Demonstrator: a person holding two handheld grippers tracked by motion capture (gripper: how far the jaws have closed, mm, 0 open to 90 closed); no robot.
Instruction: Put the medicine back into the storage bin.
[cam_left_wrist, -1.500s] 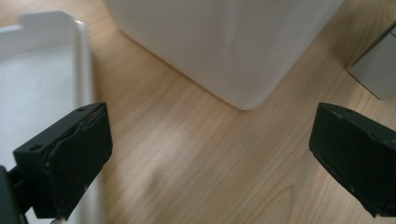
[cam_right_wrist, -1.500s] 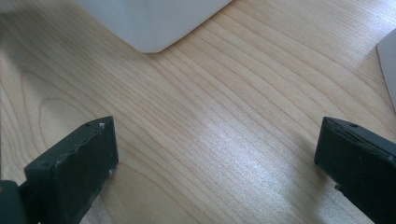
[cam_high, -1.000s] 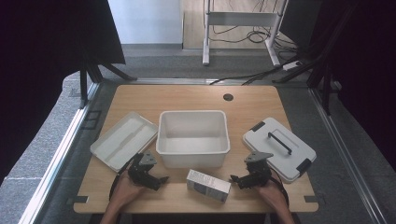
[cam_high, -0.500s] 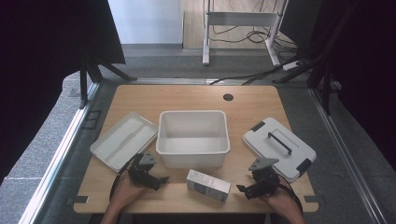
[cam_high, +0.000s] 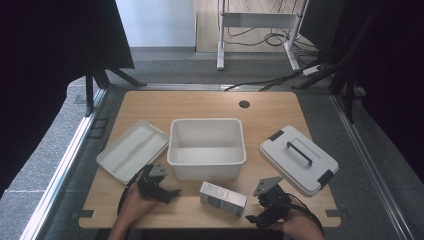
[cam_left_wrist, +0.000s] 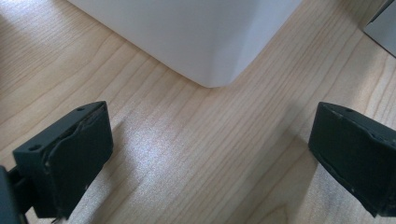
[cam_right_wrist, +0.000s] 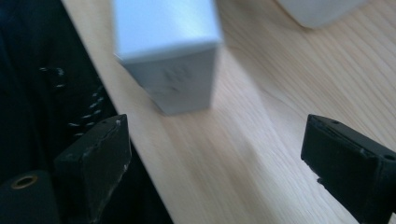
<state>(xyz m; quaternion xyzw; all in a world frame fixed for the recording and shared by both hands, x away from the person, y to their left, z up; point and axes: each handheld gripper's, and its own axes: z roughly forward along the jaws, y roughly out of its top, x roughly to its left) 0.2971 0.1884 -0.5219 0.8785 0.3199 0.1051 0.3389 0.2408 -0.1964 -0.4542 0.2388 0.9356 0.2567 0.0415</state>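
A: Since the right gripper (cam_high: 257, 216) is gaping with nothing between its jaws, and the box (cam_high: 223, 198) sits just ahead near the table (cam_high: 210, 102) edge, a sloppy approach could shove it off.

B: Yeah. Left gripper (cam_high: 167, 192) is spread empty too, beside the bin (cam_high: 207, 148).

The bench (cam_high: 150, 107) is pale wood with a fine straight grain. Ahead of the left tool (cam_high: 159, 186), which is black, stands a white tub (cam_high: 207, 148); to that tool's left lies a white tray (cam_high: 131, 148). Beside the black right tool (cam_high: 263, 207) sits a pale grey-white box (cam_high: 223, 198) with a darker panel, and beyond it a light grey lid (cam_high: 298, 158) with a black handle and clips.
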